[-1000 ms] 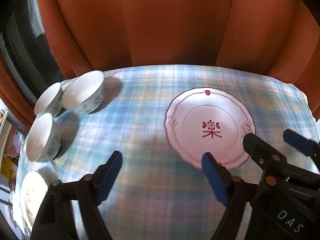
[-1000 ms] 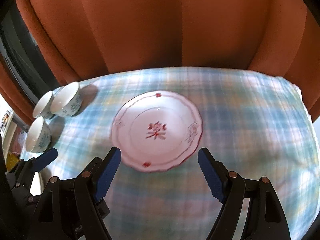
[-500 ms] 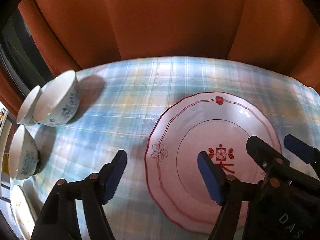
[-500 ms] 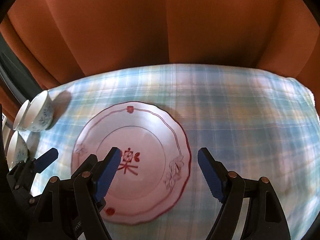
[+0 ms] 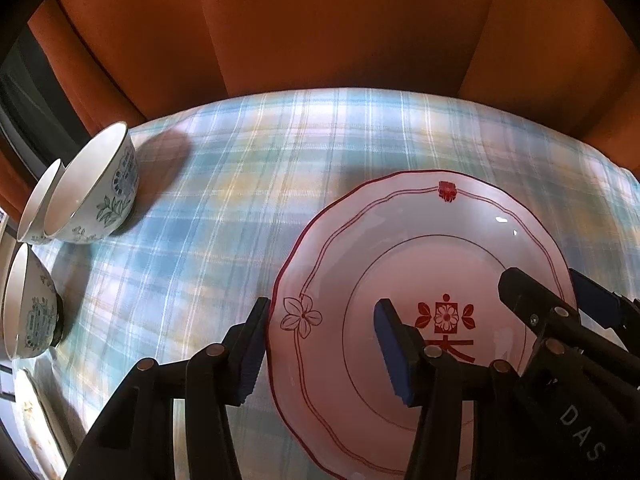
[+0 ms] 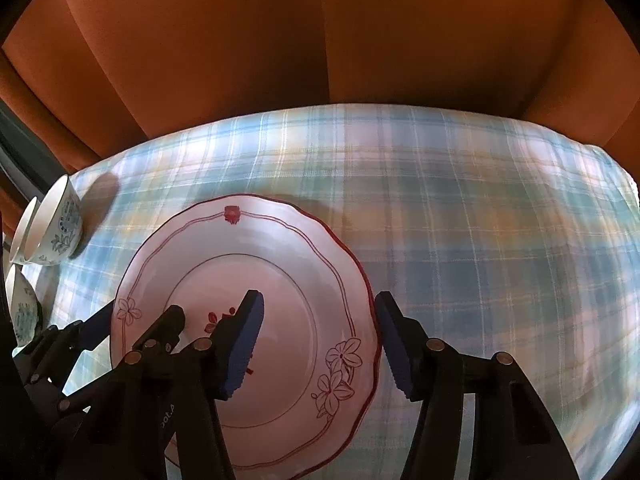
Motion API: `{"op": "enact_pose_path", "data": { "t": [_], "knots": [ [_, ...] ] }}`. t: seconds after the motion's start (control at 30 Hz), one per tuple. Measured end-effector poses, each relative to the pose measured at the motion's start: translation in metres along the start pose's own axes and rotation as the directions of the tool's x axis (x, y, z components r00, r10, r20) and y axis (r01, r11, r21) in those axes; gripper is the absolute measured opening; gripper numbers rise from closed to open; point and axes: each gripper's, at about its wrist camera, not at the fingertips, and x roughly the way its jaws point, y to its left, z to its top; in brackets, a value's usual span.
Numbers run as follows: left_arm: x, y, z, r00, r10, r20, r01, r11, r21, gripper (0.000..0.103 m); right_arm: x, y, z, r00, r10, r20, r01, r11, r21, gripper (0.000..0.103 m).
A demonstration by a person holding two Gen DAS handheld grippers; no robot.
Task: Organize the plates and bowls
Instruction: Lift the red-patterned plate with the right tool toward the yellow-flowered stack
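Plate [image 5: 400, 240], white, scalloped red rim (red flower motifs), on plaid cloth [image 5: 280, 152]

Orange curtain [image 5: 320, 32] behind plaid tablecloth [image 6: 480, 208].

Our left gripper [image 5: 320, 354] tilted steeply down, jaws closing, half spread, our right gripper [image 6: 320, 344] just beside it at the same tilt, jaws closing too, pads pressing on nothing yet

The right tool [image 6: 318, 344] straddles the right rim of the red-patterned plate [image 6: 288, 280], its jaws closing around it. Three bowls [image 6: 60, 224] crowd the checked surface's [image 6: 480, 220] left edge.
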Motion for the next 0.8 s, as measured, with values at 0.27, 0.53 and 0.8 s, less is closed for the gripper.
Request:
{"op": "enact_pose_path", "data": {
  "t": [0.27, 0.53, 0.8],
  "knots": [
    [-0.020, 0.017, -0.036, 0.999, -0.017, -0.045, 0.018, 1.000, 0.023, 0.053, -0.019, 0.009, -0.032, 0.999, -0.013, -0.038, 0.013, 1.000, 0.000, 0.061],
    [-0.047, 0.035, -0.087, 0.995, -0.035, -0.096, 0.038, 0.999, 0.033, 0.053, -0.043, 0.018, -0.085, 0.995, 0.006, -0.098, -0.003, 0.999, 0.035, 0.061],
    [-0.065, 0.040, -0.124, 0.989, -0.056, -0.134, 0.058, 0.998, 0.012, 0.053, -0.065, 0.027, -0.123, 0.993, 0.014, -0.114, -0.011, 1.000, 0.029, 0.061]
  ]
}}
